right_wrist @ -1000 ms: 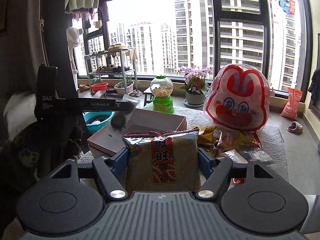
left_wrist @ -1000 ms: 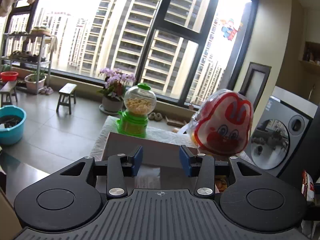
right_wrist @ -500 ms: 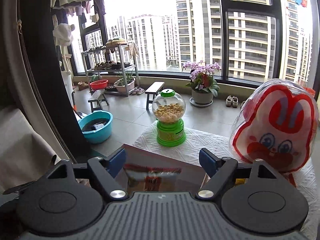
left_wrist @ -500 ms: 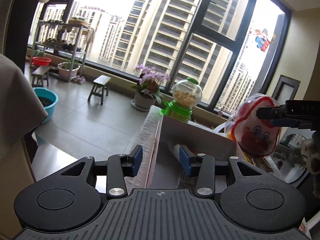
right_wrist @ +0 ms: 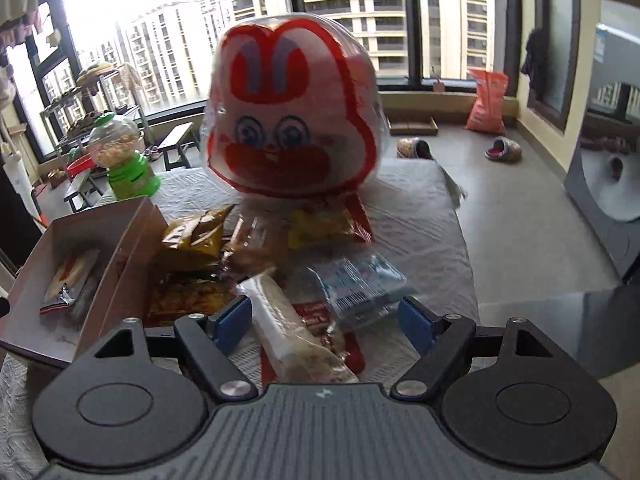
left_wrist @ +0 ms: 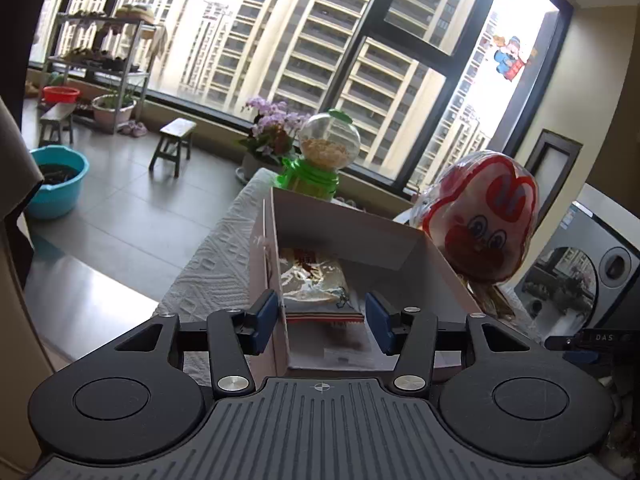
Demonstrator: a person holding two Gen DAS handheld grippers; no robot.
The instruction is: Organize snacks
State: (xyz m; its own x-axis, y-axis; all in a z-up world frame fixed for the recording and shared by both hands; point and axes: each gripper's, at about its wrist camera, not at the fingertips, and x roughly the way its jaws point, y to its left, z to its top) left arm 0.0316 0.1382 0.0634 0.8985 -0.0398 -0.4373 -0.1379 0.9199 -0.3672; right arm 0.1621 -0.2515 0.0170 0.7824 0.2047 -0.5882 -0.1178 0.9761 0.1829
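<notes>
An open cardboard box (left_wrist: 352, 216) stands on the white-clothed table, with a clear snack packet (left_wrist: 312, 280) lying inside it. My left gripper (left_wrist: 322, 320) straddles the box's near left wall, one finger outside and one inside; its jaws are opening and the pads do not press the wall. In the right wrist view the same box (right_wrist: 132, 248) sits at the left with the packet (right_wrist: 68, 276) in it. My right gripper (right_wrist: 324, 324) hangs open over a pile of loose snacks. A long white packet (right_wrist: 280, 328) lies between its fingers, not gripped.
A big red rabbit-shaped bag (right_wrist: 292, 120) stands behind the pile, with a green candy dispenser (right_wrist: 120, 156) at the table's far left corner. Yellow and blue-white packets (right_wrist: 360, 284) lie in the pile. A washing machine (left_wrist: 580, 272) stands to the right.
The right gripper let go of the red-lettered packet, which now lies in the box, then swung right to the snack pile. The left gripper's jaws widened at the box wall.
</notes>
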